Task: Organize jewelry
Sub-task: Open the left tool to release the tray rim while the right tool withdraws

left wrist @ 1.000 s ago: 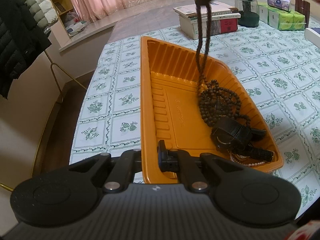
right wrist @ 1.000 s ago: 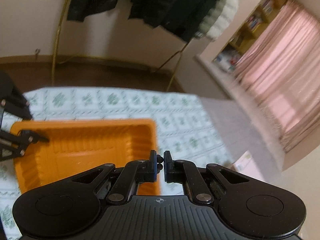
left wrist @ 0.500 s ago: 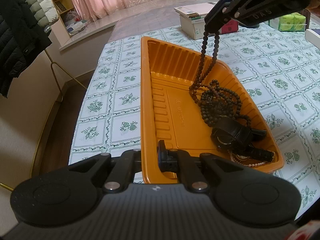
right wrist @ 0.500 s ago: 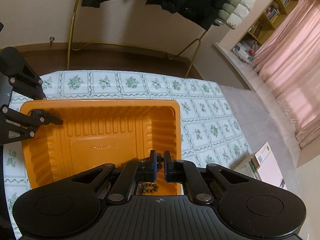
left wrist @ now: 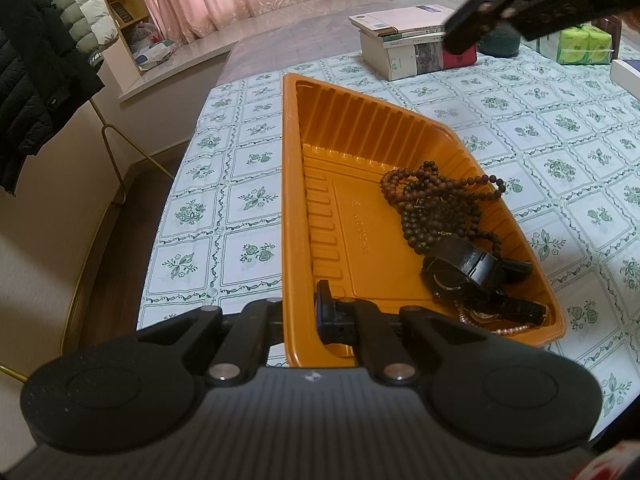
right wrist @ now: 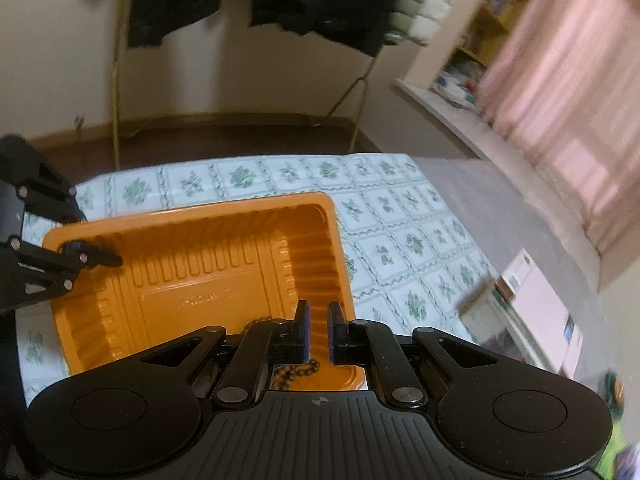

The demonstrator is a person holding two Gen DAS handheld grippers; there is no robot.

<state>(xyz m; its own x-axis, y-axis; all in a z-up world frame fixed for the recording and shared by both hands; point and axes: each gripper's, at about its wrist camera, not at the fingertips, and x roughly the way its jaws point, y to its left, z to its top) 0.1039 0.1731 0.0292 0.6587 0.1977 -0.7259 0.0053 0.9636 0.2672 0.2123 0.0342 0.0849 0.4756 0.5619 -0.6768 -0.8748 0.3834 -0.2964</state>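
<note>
Jewelry lay gathered in the orange tray (left wrist: pixel 320 184), which sat on the surface (left wrist: pixel 224 200) covered by a green-flowered cloth. In the left wrist view, the brown bead necklace (left wrist: pixel 436 204) rested in a loose heap at the right-centre of the frame, against the tray's right wall. Just below it sat a black watch (left wrist: pixel 472 272), touching the beads. A thin pale bead strand (left wrist: pixel 516 330) and a second black strap lay at the tray's lower right corner.

The left tongs (left wrist: pixel 300 316) pinched the tray's near rim, one finger outside the wall and one inside, holding it steady. The right tongs (right wrist: pixel 318 332) hung above the tray with a narrow gap between the pads and nothing between them. A few brown beads showed below them in the right wrist view; in the left wrist view those tongs sat in the upper right of the frame, well apart from the heap.

Judging by this, the necklace had been delivered and the tray already held several pieces. No loose jewelry showed on the visible cloth, so the task looked close to finished, though much of the surface was out of view.

Raised lettering was moulded into the tray floor, but it was too faint to read. The books (left wrist: pixel 404 44) in the upper right carried print on their spines and covers, too small to make out.
</note>
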